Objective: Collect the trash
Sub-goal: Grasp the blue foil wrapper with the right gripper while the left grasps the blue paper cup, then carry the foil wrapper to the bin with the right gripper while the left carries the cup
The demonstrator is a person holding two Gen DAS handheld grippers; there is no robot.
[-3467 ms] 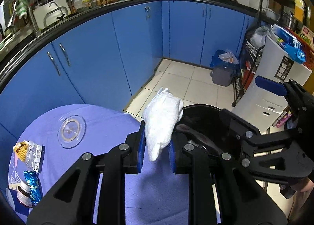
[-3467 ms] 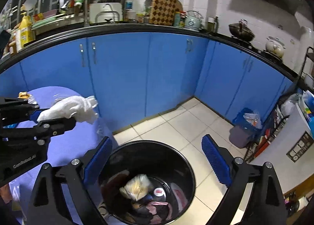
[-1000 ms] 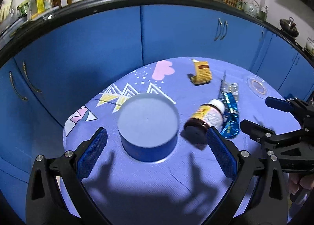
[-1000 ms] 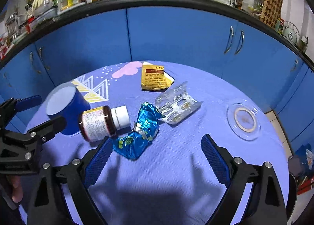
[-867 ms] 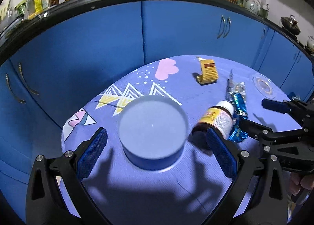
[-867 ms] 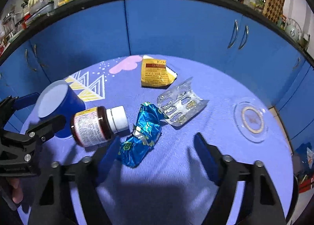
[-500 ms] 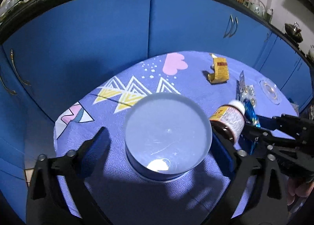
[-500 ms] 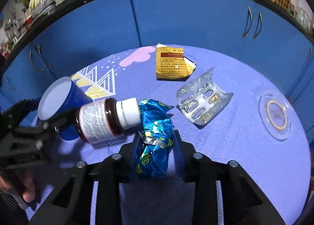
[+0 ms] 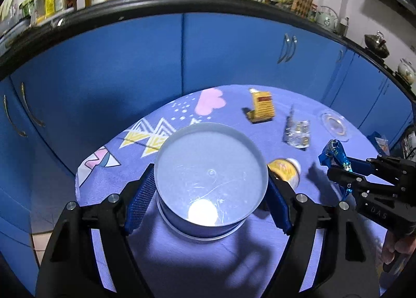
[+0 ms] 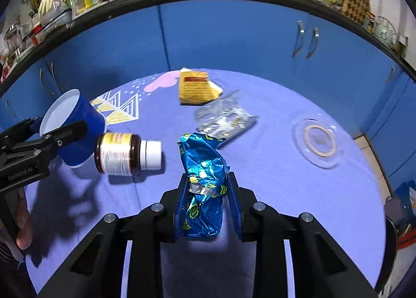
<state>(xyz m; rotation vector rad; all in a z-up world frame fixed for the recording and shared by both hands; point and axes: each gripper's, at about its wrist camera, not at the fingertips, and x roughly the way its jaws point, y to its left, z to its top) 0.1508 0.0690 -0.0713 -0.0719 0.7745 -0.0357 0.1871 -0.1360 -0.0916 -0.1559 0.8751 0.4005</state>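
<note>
Table (image 10: 260,167) is round, under a lilac printed cloth, with blue cabinets (image 10: 221,37) behind it. Far left in the right wrist view: left gripper (image 10: 56,123) has its jaws on either side of the blue cup (image 10: 78,126), which is tilted, mouth toward the gripper. In the left wrist view the left gripper (image 9: 210,194) has the blue cup (image 9: 210,178) filling the gap between the blue pads (image 9: 140,199), which lie against its walls; jaws have just been closing in, so it reads as clamped on the cup. A person's fingers (image 10: 23,230) show below that gripper body at the left edge. Just right of the cup: brown pill bottle (image 10: 124,153) lies on its side, white cap pointing right, beside the cup; cannot tell if they touch. Centre: right gripper (image 10: 206,209) has narrowed hard and now pinches the crumpled blue foil wrapper (image 10: 202,181), pads tight on its lower half, upper half sticking out ahead of the fingertips. From the left wrist view, the same blue foil wrapper (image 9: 335,154) is in the right gripper (image 9: 345,167), seemingly lifted off the cloth. Behind the wrapper: yellow packet (image 10: 195,87) lies flat near the far edge, with a clear blister pack (image 10: 223,118) just right and nearer, motion-blurred. Further right: clear plastic lid (image 10: 319,139) lies flat on the cloth, well apart from the rest.
</note>
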